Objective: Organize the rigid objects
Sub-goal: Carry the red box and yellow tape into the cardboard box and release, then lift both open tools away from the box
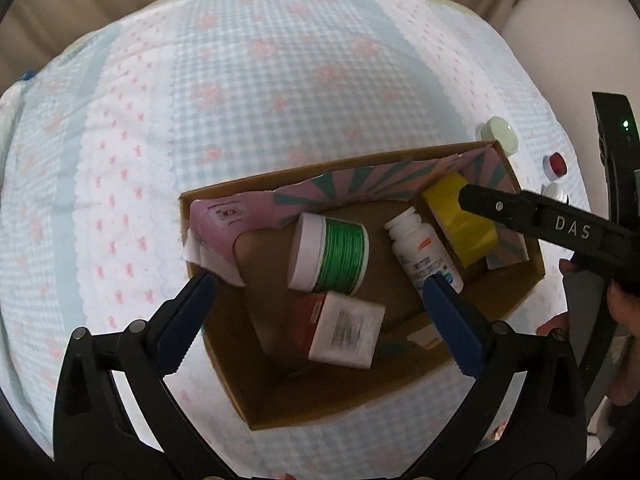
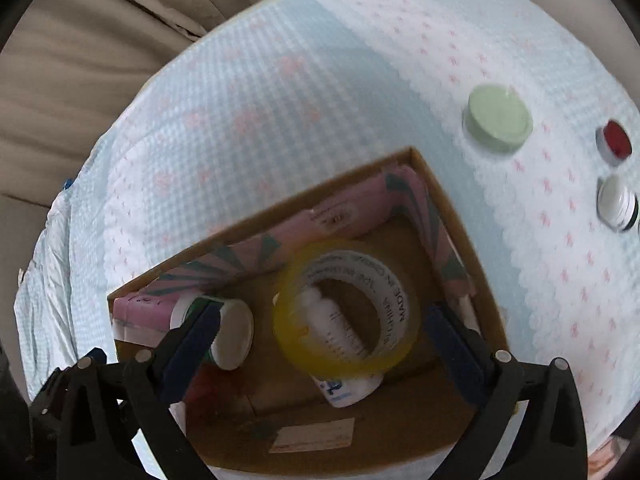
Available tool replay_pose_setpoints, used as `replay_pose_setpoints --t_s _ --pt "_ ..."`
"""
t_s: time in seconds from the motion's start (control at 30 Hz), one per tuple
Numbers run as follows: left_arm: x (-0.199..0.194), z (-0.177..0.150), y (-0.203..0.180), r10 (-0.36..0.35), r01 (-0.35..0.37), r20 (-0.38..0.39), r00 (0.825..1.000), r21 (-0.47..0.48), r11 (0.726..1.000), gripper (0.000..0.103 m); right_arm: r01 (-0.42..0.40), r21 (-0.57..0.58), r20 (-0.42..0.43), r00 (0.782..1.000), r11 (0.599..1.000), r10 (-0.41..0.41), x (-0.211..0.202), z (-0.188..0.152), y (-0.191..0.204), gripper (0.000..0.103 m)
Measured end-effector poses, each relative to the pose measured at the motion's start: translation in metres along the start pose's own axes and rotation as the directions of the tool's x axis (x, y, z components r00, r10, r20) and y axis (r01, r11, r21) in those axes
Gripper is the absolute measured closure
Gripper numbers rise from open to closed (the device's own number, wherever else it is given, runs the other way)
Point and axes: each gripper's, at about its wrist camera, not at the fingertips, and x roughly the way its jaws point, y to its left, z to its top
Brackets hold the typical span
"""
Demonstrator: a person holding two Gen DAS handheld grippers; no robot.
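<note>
An open cardboard box [image 1: 516, 300] [image 2: 456, 208] sits on the checked cloth. In it lie a green jar with a white lid [image 1: 332, 258] [image 2: 234, 334], a white pill bottle [image 1: 424, 254] [image 2: 344, 392] and an orange-and-white carton [image 1: 340, 330]. A yellow tape roll [image 1: 460, 224] [image 2: 346, 308] is at the box's right end, blurred and clear of the fingers in the right wrist view. My left gripper [image 1: 320, 314] is open and empty above the box. My right gripper [image 2: 324, 344] is open around the roll; one finger [image 1: 532, 216] shows in the left wrist view.
On the cloth to the right of the box stand a pale green lidded jar [image 2: 498, 118] [image 1: 498, 132], a small red-capped jar [image 2: 616, 142] [image 1: 557, 165] and a white-capped jar [image 2: 616, 202]. Beige upholstery [image 2: 80, 60] lies beyond the cloth.
</note>
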Motion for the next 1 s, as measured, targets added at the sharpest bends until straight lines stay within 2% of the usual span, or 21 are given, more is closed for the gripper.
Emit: replay_pose_setpoints --t_s 0.27,0.47,0.7,0.87,1.0 --pt "-0.020 -0.016 0.010 0.019 -0.018 0.022 1.000 -0.038 0.999 0.000 -0.013 -0.028 -0.032 0.999 1.000 0.012 -0.008 -0.012 0.007 0.000" --pt "-0.042 -0.032 0.012 0.036 -0.033 0.057 0.998 -0.049 0.998 0.000 -0.012 -0.068 -0.005 1.000 0.998 0.012 -0.029 -0.023 0.016 0.000" --pt "-0.086 -0.049 0.001 0.093 -0.087 0.109 0.990 -0.059 0.994 0.000 0.006 -0.132 0.047 0.999 0.991 0.000 -0.080 -0.042 0.022 0.000" --pt "-0.116 -0.059 -0.014 0.087 -0.076 0.158 0.984 -0.077 0.994 0.000 0.031 -0.170 0.083 0.996 0.985 -0.017 -0.127 -0.057 0.017 0.000" --pt "-0.132 -0.061 -0.037 0.085 -0.072 0.190 0.978 -0.078 0.994 0.000 0.066 -0.195 0.125 0.991 0.978 -0.042 -0.167 -0.065 -0.004 0.000"
